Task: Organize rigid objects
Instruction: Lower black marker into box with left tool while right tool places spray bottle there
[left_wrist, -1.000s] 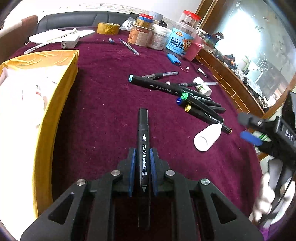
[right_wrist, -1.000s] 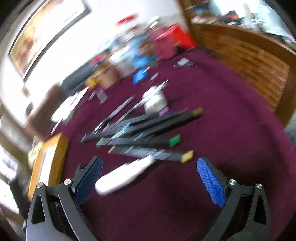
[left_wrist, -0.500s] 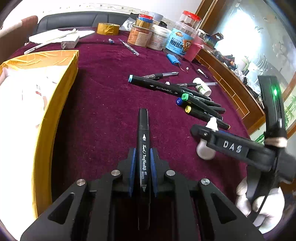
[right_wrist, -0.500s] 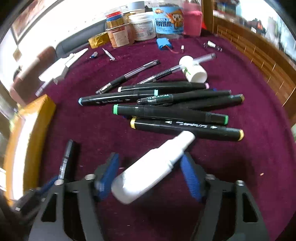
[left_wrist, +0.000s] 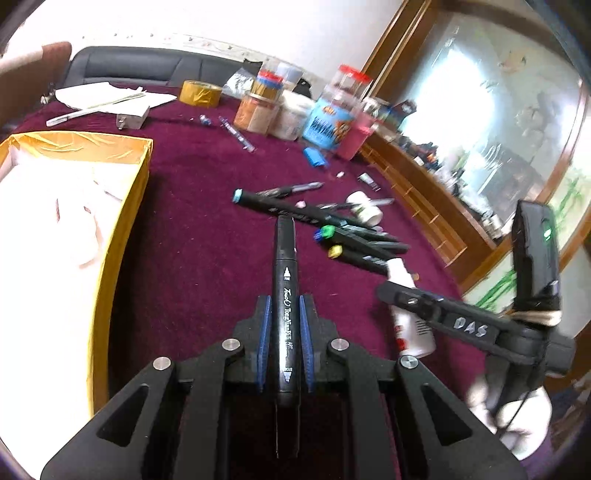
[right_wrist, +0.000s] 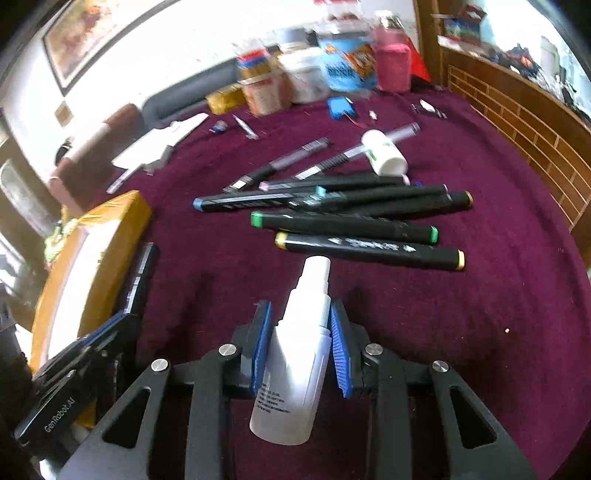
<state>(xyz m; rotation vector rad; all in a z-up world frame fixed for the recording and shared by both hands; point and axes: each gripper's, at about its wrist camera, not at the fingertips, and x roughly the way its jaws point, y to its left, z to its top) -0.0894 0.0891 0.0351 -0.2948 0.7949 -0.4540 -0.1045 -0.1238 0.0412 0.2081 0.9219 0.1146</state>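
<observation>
White spray bottle (right_wrist: 295, 354) lying on desk (right_wrist: 498, 314), long axis straight out along right gripper (right_wrist: 299, 347), jaws just closing onto its body; left gripper (left_wrist: 283, 332) clamped on black marker (left_wrist: 284, 295), yellow box (left_wrist: 122, 221) to its left.

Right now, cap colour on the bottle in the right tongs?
White, like the bottle; right wrist view shows it best.
</observation>
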